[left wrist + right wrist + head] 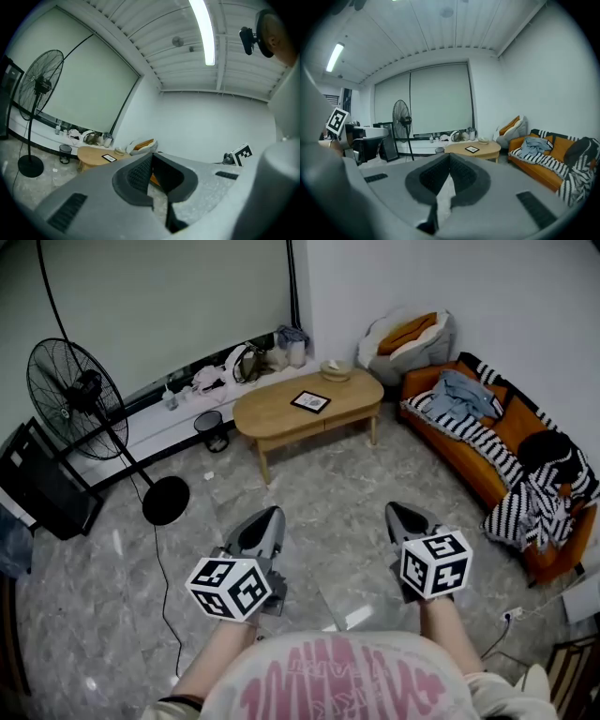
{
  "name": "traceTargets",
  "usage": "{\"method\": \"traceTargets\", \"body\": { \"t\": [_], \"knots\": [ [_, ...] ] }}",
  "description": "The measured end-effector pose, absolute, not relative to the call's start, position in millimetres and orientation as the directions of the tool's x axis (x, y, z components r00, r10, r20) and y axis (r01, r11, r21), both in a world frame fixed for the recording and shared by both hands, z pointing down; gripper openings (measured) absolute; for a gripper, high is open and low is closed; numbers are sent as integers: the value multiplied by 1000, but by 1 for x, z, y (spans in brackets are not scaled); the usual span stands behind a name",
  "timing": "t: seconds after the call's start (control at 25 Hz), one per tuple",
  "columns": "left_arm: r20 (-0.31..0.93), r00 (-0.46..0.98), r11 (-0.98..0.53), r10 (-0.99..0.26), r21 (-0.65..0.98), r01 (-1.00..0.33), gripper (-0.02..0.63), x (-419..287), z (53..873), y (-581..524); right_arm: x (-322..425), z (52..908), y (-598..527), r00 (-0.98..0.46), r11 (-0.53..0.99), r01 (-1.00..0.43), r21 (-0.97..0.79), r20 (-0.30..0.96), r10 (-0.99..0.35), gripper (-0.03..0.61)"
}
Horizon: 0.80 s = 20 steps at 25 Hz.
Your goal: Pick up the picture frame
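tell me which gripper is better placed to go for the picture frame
Left, narrowly: the left gripper sits nearer the picture frame on the table than the right gripper. Both are shut, empty and far off.

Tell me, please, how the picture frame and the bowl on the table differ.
The picture frame is dark-edged and rectangular, the bowl pale and round. The picture frame lies flat near the table's middle; the bowl sits at its far edge. Both rest on the coffee table.

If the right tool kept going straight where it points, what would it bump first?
The right tool has only bare floor just ahead. Beyond that, its line leads to the wooden table, close to the picture frame. It might touch floor first; depth is hard to judge.
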<state>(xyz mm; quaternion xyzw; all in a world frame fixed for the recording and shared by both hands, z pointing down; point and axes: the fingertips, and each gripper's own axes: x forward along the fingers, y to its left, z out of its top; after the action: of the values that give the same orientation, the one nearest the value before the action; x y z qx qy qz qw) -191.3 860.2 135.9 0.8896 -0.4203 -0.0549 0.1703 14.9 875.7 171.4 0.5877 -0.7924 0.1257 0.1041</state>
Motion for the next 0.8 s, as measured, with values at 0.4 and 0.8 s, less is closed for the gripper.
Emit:
{"method": "traceTargets", "body": {
  "t": [0.4, 0.8],
  "knots": [
    [-2, 645, -592, -764, 398, -700, 3, -258, 130, 767, -41, 175, 793, -259, 239, -966, -104, 309, -915, 5],
    [122, 646, -522, -753, 488, -700, 3, -256, 191, 708, -24, 228, 733, -259, 177, -957, -230, 399, -879, 5]
  ]
}}
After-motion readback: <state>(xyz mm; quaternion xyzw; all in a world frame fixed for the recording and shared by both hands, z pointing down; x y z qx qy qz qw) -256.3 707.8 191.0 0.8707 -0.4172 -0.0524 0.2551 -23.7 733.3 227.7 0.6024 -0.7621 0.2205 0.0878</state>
